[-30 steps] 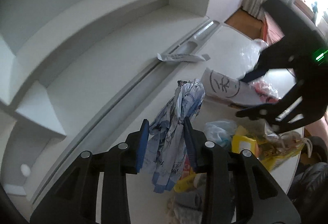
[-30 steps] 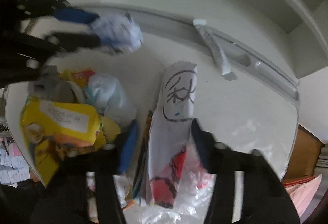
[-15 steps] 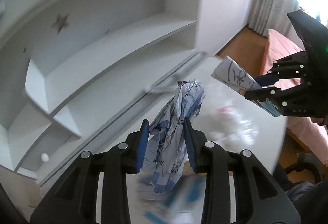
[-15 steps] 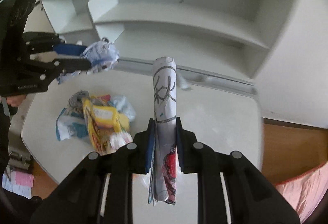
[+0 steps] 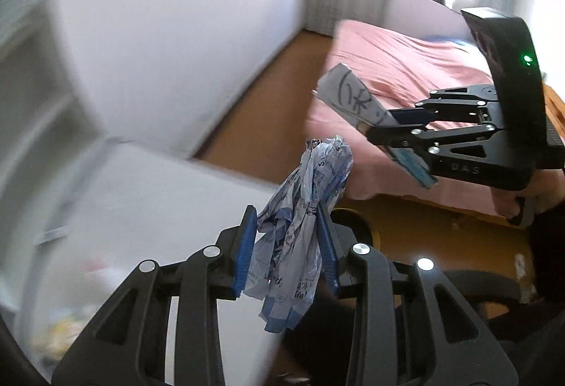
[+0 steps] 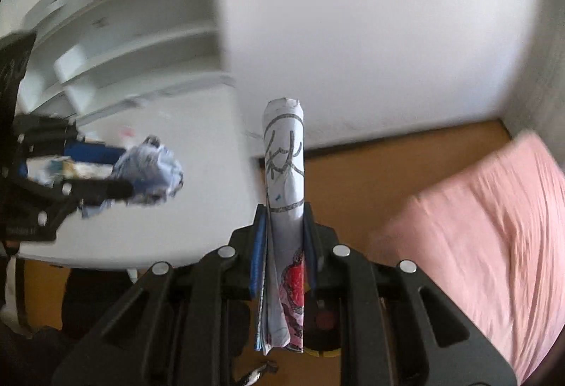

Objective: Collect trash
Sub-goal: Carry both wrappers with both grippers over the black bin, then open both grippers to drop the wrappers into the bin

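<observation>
My left gripper [image 5: 287,241] is shut on a crumpled blue-and-white plastic wrapper [image 5: 303,223] and holds it in the air past the desk's edge. My right gripper [image 6: 284,234] is shut on a folded white paper [image 6: 284,170] with black scribbles and red drawing. The right gripper with its paper [image 5: 353,101] shows in the left wrist view at upper right. The left gripper with its wrapper [image 6: 152,179] shows in the right wrist view at left.
A white desk [image 6: 176,230] with blurred leftover trash [image 5: 67,333] lies at left, white shelves [image 6: 116,43] behind it. A bed with pink bedding [image 6: 494,227] stands at right on a wooden floor [image 6: 370,181]. A yellow round object [image 5: 356,223] sits below the left gripper.
Both grippers have swung away from the desk and shelves toward the bed and floor, each still holding its trash.
</observation>
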The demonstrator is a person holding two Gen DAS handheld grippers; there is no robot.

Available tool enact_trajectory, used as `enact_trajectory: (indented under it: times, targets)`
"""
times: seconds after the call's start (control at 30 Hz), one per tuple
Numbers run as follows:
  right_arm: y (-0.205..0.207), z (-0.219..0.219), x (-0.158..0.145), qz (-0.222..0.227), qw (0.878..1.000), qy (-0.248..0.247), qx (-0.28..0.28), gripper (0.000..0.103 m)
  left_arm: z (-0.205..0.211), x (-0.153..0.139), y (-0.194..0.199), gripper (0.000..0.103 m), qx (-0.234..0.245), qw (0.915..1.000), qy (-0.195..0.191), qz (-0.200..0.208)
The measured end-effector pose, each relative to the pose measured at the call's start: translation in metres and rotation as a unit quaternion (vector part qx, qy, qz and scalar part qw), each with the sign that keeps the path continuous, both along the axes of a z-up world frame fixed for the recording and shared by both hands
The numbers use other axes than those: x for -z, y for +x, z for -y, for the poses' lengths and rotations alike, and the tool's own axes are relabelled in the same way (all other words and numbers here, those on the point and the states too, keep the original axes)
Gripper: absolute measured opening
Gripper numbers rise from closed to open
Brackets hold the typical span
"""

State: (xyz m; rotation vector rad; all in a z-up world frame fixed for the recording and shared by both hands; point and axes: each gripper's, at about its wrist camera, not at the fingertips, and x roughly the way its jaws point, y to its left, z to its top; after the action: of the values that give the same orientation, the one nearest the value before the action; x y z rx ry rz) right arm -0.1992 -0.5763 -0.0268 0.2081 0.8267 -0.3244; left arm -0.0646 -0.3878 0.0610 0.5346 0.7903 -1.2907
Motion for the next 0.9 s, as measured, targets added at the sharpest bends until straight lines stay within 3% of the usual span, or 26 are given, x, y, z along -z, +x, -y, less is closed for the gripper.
enact_trajectory:
  times: [0.13, 0.3, 0.47, 0.57, 0.67, 0.77, 0.9]
  targets:
    - [-0.068, 0.058, 0.056, -0.016, 0.995, 0.05, 0.079, 0.02, 0.07, 0.05, -0.054, 0.033, 0.054, 0.9968, 0.016, -0.057]
    - [-0.125, 0.112, 0.143, -0.04, 0.979, 0.123, 0.156, 0.02, 0.143, 0.148, -0.087, 0.033, 0.07, 0.9901, 0.076, -0.095]
    - [-0.134, 0.138, 0.231, -0.068, 0.96, 0.191, 0.193, 0.02, 0.184, 0.245, -0.085, 0.033, 0.041, 0.9835, 0.128, -0.121]
    - [-0.126, 0.141, 0.274, -0.085, 0.949, 0.227, 0.2, 0.02, 0.2, 0.292, -0.083, 0.033, 0.028, 0.9829, 0.151, -0.103]
    - [-0.117, 0.145, 0.306, -0.104, 0.942, 0.247, 0.201, 0.02, 0.212, 0.321, -0.074, 0.034, 0.019, 0.9727, 0.17, -0.157]
    - [-0.112, 0.147, 0.323, -0.114, 0.938, 0.259, 0.2, 0.02, 0.215, 0.337, -0.074, 0.035, 0.02, 0.9752, 0.168, -0.142]
    - [-0.111, 0.15, 0.331, -0.114, 0.935, 0.268, 0.205, 0.02, 0.213, 0.344, -0.078, 0.052, 0.02, 0.9733, 0.172, -0.151]
